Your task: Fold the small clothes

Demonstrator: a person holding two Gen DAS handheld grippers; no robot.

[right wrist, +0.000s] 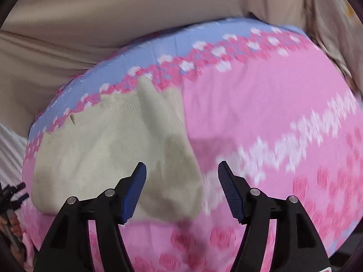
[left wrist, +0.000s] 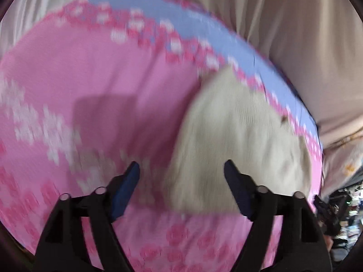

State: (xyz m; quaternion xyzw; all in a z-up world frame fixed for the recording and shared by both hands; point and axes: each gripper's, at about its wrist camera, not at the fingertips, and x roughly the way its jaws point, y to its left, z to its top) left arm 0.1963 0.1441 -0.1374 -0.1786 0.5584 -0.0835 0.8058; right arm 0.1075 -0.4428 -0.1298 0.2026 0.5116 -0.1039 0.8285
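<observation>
A small cream knit garment (left wrist: 236,140) lies on a pink flowered sheet (left wrist: 90,68) with a blue border. In the left wrist view it lies right of centre. My left gripper (left wrist: 181,170) is open and empty, above the garment's left edge. In the right wrist view the garment (right wrist: 109,149) lies left of centre, with a folded flap on top. My right gripper (right wrist: 181,170) is open and empty, above the garment's right edge. Both views are blurred.
The sheet (right wrist: 261,113) covers a raised padded surface. Beige curtain fabric (left wrist: 283,22) hangs behind it, also in the right wrist view (right wrist: 90,22). Dark clutter (left wrist: 335,215) lies past the right edge. A dark tripod-like object (right wrist: 11,197) stands at the left.
</observation>
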